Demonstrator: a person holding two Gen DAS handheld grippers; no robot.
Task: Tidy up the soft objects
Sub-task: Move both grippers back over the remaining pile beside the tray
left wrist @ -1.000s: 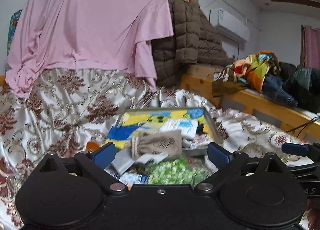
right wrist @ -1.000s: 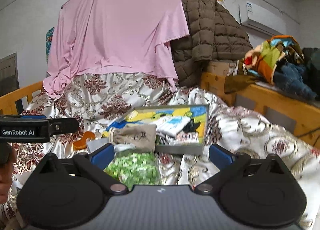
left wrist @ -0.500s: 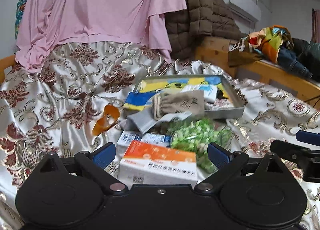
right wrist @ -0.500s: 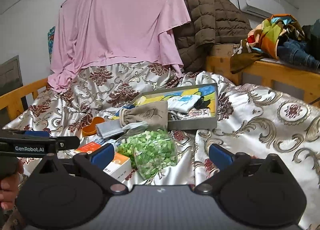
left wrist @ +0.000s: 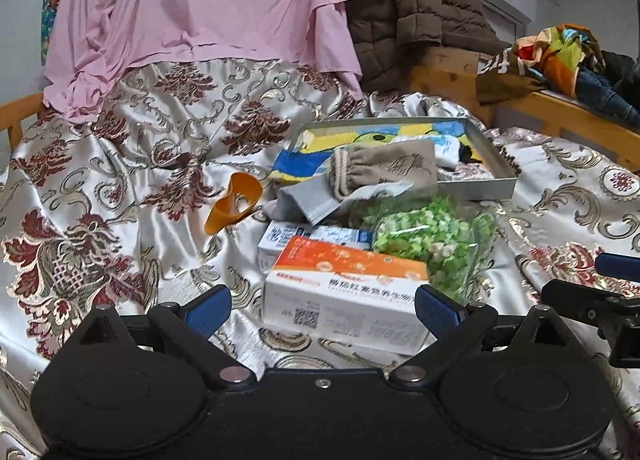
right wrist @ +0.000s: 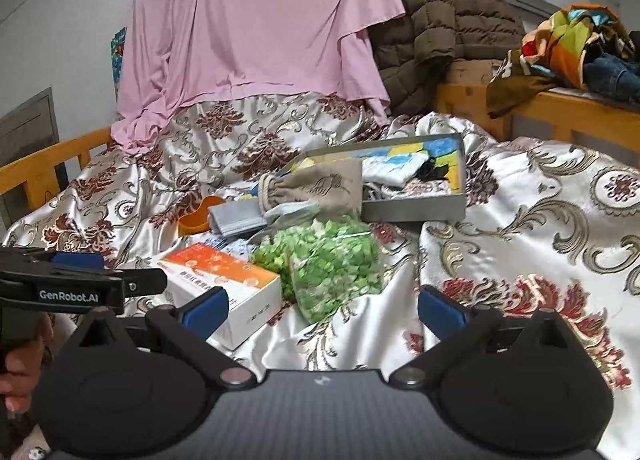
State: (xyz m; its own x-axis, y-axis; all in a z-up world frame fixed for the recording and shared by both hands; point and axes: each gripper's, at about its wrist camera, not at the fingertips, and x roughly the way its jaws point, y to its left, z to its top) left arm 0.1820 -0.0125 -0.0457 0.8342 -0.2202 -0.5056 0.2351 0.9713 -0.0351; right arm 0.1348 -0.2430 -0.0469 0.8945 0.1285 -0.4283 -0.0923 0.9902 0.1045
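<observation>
task barely started, judging by the layout. grey tray (left wrist: 476, 188) on the bed already holds some soft stuff: a colourful cloth (left wrist: 304, 164) spilling over its left edge, a white-and-blue fabric piece (right wrist: 394, 170) and something small and black, too small to identify. rest is loose on the bedspread (left wrist: 140, 164).

still outside or only half in:
- tan drawstring pouch (left wrist: 384, 170), lying across the tray's front-left corner, half over the rim
- grey folded cloth (left wrist: 308, 200), just under the pouch, on the bed
- clear bag of green bits (right wrist: 324, 260), in front of the tray, touching the boxes

left gripper (left wrist: 322, 306): fingers spread wide, nothing held, orange-and-white box (left wrist: 344, 292) sits right between the tips. right gripper (right wrist: 322, 306): fingers also wide apart, empty, aimed at the green bag.

in the way: that orange box plus a blue-and-white box (left wrist: 312, 236) behind it are rigid, not soft, and they block the direct line from the left side to the grey cloth and pouch. orange plastic cup (left wrist: 234, 202) lies tipped over to the left, clear of the path. bedspread is slick and heavily wrinkled, so things may slide when nudged.

background: pink sheet (right wrist: 256, 28) hung up, brown quilted jacket (right wrist: 440, 20), pile of clothes on a wooden ledge at right. not part of this, as far as i can tell.
</observation>
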